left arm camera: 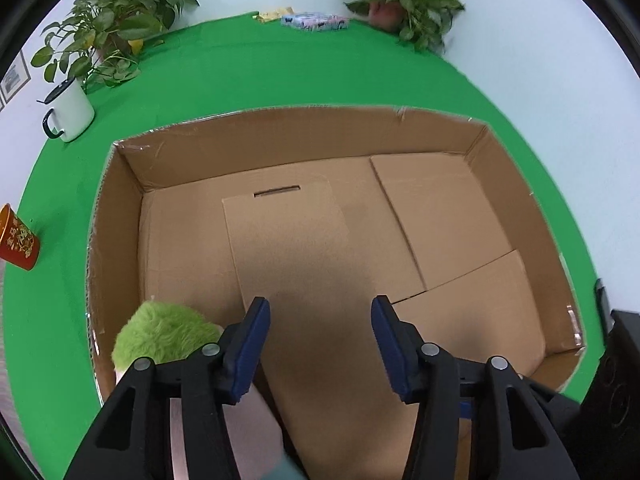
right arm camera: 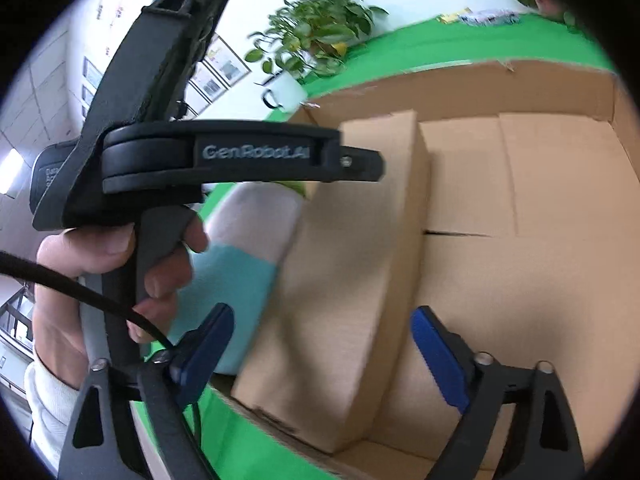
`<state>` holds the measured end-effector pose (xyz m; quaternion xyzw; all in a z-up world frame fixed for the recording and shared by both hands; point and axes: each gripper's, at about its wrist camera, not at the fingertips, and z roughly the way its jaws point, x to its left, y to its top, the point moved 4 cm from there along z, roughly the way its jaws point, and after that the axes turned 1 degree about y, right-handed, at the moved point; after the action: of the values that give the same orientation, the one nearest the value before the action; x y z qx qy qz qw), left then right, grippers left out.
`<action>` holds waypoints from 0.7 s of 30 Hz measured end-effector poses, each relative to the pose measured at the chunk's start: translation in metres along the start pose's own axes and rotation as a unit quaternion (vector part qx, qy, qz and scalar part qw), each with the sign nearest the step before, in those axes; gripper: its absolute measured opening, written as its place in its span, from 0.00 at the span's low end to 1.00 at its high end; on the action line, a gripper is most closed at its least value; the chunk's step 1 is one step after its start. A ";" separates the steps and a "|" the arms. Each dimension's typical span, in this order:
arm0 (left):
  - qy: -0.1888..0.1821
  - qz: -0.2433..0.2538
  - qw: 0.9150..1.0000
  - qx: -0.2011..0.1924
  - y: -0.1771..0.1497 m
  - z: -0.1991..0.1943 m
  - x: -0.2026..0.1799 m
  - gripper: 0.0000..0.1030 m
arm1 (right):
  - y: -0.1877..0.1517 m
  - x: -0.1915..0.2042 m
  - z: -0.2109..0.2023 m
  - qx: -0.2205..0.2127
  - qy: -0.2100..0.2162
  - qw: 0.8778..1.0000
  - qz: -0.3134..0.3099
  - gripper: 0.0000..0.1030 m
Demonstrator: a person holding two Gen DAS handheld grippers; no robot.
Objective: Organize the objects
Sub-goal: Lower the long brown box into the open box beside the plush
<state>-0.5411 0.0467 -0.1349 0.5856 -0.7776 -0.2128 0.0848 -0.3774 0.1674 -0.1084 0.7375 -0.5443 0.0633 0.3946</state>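
Observation:
A big open cardboard box (left arm camera: 280, 128) stands on the green table (left arm camera: 280, 72); it also shows in the right wrist view (right arm camera: 480, 84). Inside lie smaller closed cartons (left arm camera: 288, 248) (right arm camera: 344, 272). A plush toy with a fuzzy green top (left arm camera: 160, 334) and pink and teal body (right arm camera: 248, 248) lies in the box's left side beside a carton. My left gripper (left arm camera: 320, 312) is open and empty over the carton. My right gripper (right arm camera: 320, 340) is open and empty above the same carton. The left gripper's body fills the left of the right wrist view.
A white enamel mug (left arm camera: 70, 110) and a potted plant (left arm camera: 112, 24) stand at the table's far left. A red cup (left arm camera: 18, 240) lies at the left edge. Another plant (left arm camera: 404, 0) and flat packets (left arm camera: 314, 21) sit at the back.

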 end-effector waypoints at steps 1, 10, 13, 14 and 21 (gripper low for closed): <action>0.003 0.003 1.000 -0.004 0.001 0.001 -0.001 0.48 | 0.000 -0.008 -0.001 0.004 -0.007 1.000 0.003 0.76; 0.041 0.013 0.999 0.012 -0.008 -0.002 0.002 0.46 | -0.003 -0.011 0.015 0.026 0.010 1.000 0.005 0.47; 0.032 0.004 0.999 0.015 -0.013 -0.008 0.009 0.46 | -0.005 -0.015 0.016 0.026 0.020 0.999 0.007 0.47; 0.032 0.006 0.999 0.015 -0.014 -0.008 0.009 0.46 | -0.006 -0.014 0.017 0.027 0.020 0.999 0.007 0.47; 0.032 0.003 0.999 0.012 -0.019 -0.016 0.010 0.47 | 0.009 -0.016 0.031 0.023 0.005 1.000 0.013 0.52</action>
<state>-0.5211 0.0295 -0.1295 0.5905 -0.7789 -0.1847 0.1031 -0.4020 0.1590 -0.1332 0.7389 -0.5505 0.0851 0.3791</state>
